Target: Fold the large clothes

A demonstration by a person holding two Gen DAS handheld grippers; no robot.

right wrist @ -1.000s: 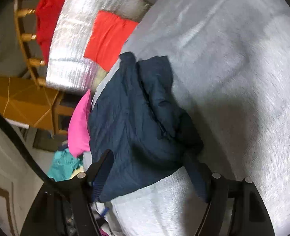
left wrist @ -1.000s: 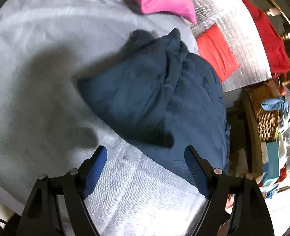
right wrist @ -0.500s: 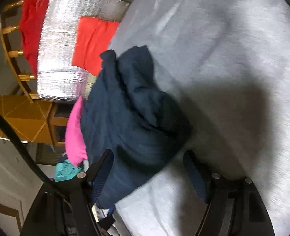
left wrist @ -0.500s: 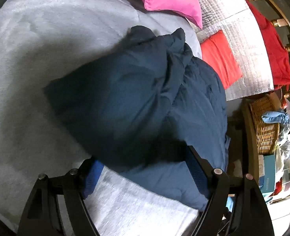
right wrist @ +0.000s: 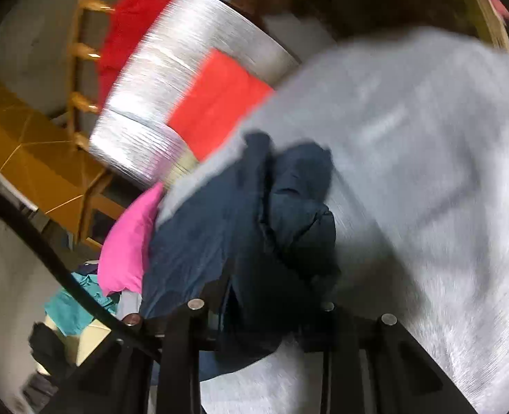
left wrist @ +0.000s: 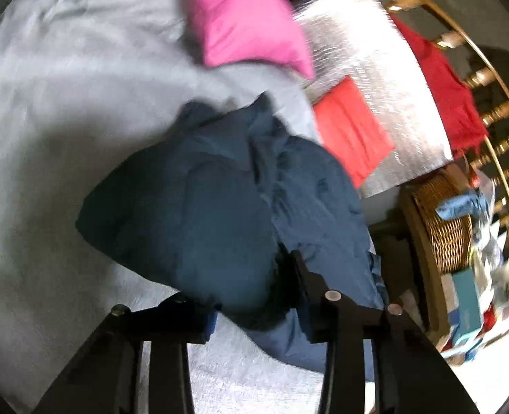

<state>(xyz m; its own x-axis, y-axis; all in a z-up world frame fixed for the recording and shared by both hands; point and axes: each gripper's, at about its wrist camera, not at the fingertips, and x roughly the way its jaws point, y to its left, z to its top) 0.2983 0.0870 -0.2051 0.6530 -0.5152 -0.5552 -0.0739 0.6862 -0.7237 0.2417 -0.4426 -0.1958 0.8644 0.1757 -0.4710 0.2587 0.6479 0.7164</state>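
Observation:
A crumpled navy garment (left wrist: 202, 207) lies on a grey bedsheet (left wrist: 64, 103). My left gripper (left wrist: 251, 296) has a thick fold of its near edge bunched between the fingers; the jaws are closing and the pads press into the cloth. In the right wrist view the same navy garment (right wrist: 254, 224) runs from the sheet (right wrist: 427, 172) down into my right gripper (right wrist: 271, 303). Those jaws are closing too, with a bunch of the fabric pinched between them. The fingertips of both grippers are mostly buried in cloth.
A pink cushion (left wrist: 244, 20) lies behind the garment. Beside the bed, a silver foil mat (left wrist: 368, 69) carries a folded red cloth (left wrist: 351, 131), and a red garment (left wrist: 451, 93) hangs on a wooden rail. A wicker basket (left wrist: 447, 220) and clutter stand at right. Teal cloth (right wrist: 75, 310) lies below.
Both grippers moved in over the navy garment's edge and their jaws narrowed onto it. The cloth now bunches up between the fingers, and both views have tilted and blurred.

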